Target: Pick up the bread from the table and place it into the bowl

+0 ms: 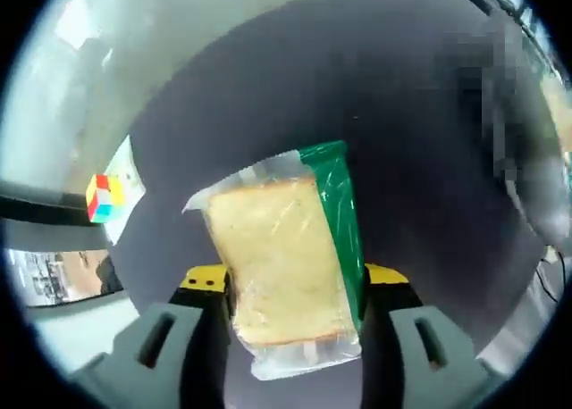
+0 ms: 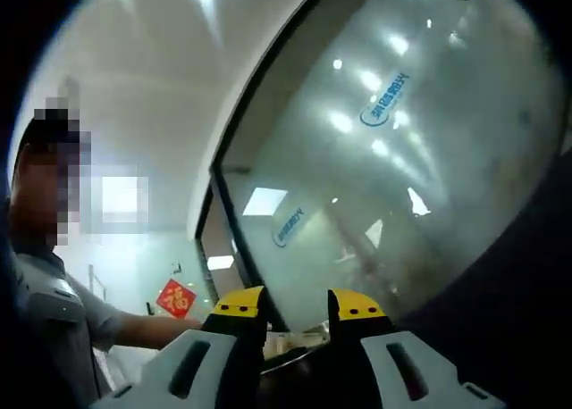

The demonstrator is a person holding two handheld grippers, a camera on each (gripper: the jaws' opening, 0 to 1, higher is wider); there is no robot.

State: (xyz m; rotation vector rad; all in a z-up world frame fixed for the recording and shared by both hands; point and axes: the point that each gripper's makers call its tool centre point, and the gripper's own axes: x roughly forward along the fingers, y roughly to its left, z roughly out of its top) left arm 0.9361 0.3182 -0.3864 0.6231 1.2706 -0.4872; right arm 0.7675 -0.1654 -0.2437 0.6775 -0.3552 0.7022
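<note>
- In the left gripper view, the left gripper (image 1: pixel 290 293) holds one slice of bread (image 1: pixel 279 264) sealed in a clear plastic bag with a green strip down its right side.
- The jaws are clamped on the lower part of the bag, one yellow-tipped jaw on each side, and the bread stands nearly upright between them, tilted a little to the left.
- Behind the bread lies a dark, round surface (image 1: pixel 402 159); the bag appears lifted clear of it, though I cannot tell how high.
- Far to the left, near the edge of that surface, sits one puzzle cube (image 1: pixel 105 197) with coloured squares, resting by a sheet of pale packaging.
- In the right gripper view, the right gripper (image 2: pixel 290 313) points upward toward a glass wall (image 2: pixel 384 159) and ceiling lights; its jaws stand a little apart with nothing between them.
- One person (image 2: pixel 63 320) in a grey shirt stands at the left of that view, one arm stretched out.
- Progress, as a judgement: the pick-up looks done, since the bread is gripped and raised.
- What is left: carrying the bread to the bowl and releasing it inside.
- Count: one bread, one cube, one person, two grippers.
</note>
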